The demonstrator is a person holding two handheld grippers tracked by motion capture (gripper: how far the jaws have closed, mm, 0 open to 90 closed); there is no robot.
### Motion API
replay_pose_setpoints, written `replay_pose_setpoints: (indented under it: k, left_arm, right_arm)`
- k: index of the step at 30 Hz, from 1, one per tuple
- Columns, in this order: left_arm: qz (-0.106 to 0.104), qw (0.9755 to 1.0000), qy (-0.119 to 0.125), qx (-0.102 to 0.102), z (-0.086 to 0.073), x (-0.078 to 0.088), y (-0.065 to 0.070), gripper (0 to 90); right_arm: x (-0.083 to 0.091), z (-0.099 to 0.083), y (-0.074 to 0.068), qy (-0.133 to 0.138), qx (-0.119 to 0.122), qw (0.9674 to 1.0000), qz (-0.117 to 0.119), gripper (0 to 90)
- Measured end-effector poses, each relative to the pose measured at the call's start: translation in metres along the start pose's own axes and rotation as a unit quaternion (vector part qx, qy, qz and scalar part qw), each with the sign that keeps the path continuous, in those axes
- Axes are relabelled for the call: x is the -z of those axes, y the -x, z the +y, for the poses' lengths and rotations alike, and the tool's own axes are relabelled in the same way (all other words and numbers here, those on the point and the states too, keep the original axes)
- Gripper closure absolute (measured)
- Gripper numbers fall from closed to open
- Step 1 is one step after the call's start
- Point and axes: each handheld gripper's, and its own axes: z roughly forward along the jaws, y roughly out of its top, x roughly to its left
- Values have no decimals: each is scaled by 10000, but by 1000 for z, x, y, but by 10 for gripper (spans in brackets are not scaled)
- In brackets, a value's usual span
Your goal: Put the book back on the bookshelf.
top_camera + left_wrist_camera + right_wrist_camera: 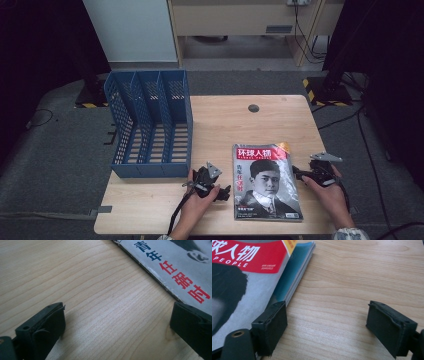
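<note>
Pale wood grain ran under everything we saw: the table (225,125) carried a magazine (267,182) lying flat near its front edge, cover up, with a red title band and a portrait. We found the left gripper (226,192) just beside the magazine's left edge, held low over the wood by the person's left hand (197,200). In the left gripper view its 2 jaws stood wide apart with bare tabletop between them, and the magazine (175,267) passed close by the far jaw; we could not tell whether they touched. So that gripper was released, gripping nothing.

At the magazine's right edge we saw the right gripper (299,174) in the person's right hand (327,192). In the right gripper view its jaws also gaped, 1 of them right at the magazine's (257,287) page edges, the other well out over the wood. It too clasped nothing.

Behind the left hand stood a blue file rack (150,125) with 3 slots, near the table's left side.
</note>
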Motion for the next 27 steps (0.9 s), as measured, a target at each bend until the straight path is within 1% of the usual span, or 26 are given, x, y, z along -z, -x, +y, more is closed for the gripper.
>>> replay_pose_setpoints:
  k: [1, 2, 3, 5, 6, 7, 9, 11, 13, 14, 15, 16, 17, 20, 21, 22, 23, 24, 26, 27]
  left_arm:
    - [-15, 10000, 10, -9, 0, 0, 0, 0]
    - [-28, 10000, 27, 1, -1, 1, 0, 2]
    - [-42, 10000, 63, 55, -1, 2, 0, 12]
    - [-205, 9994, 167, 241, 0, 5, -2, 34]
    - [-191, 9993, 209, 259, 1, 7, -1, 35]
    - [-133, 9994, 246, 202, 2, 9, -1, 38]
    - [-87, 9994, 328, 53, 3, 12, 2, 42]
    - [-113, 9989, 448, 43, 4, 13, 7, 48]
    - [-138, 9986, 501, -23, 5, 16, 12, 59]
    - [-213, 9984, 528, 11, 5, 16, 15, 64]
    - [-352, 9977, 576, 105, 5, 17, 17, 75]
    - [-436, 9972, 597, 149, 6, 18, 20, 76]
    - [-478, 9969, 617, 130, 6, 18, 22, 76]
    - [-465, 9968, 643, -118, 8, 18, 30, 90]
    - [-485, 9966, 649, -181, 9, 18, 33, 99]
    - [-485, 9966, 649, -181, 9, 18, 33, 103]
    - [-452, 9963, 678, -275, 10, 17, 36, 104]
    - [-479, 9960, 698, -277, 11, 16, 38, 107]
    - [-581, 9958, 690, -149, 13, 15, 38, 112]
    - [-581, 9958, 690, -149, 13, 15, 38, 128]
  right_arm:
    - [1, 0, 2, -33, -14, 10000, -18, 168]
    - [2, 0, 3, -50, -93, 9999, -56, 174]
    - [5, 0, 5, -30, -135, 9999, -72, 180]
    - [10, 1, 6, 96, -182, 9998, -87, 191]
    - [12, 1, 6, 144, -190, 9997, -52, 198]
    - [14, 2, 5, 187, -224, 9996, 1, 202]
    - [17, 2, 2, 231, -214, 9995, 80, 202]
    - [19, 2, -2, 252, -180, 9994, 172, 200]
    - [21, 3, -8, 270, -125, 9991, 303, 195]
    - [22, 4, -11, 279, -96, 9989, 375, 187]
    - [22, 5, -15, 299, -59, 9986, 439, 177]
    - [22, 5, -19, 280, -7, 9982, 524, 166]
    - [21, 6, -22, 277, 66, 9980, 571, 152]
    - [17, 8, -32, 236, 162, 9963, 810, 117]
    - [16, 9, -34, 206, 210, 9954, 913, 105]
    - [15, 9, -36, 199, 248, 9944, 1010, 103]
    - [14, 10, -37, 201, 292, 9935, 1085, 108]
    - [12, 10, -39, 194, 276, 9928, 1147, 118]
    - [9, 11, -40, 148, 302, 9923, 1195, 159]
    - [9, 11, -40, 148, 302, 9923, 1195, 159]
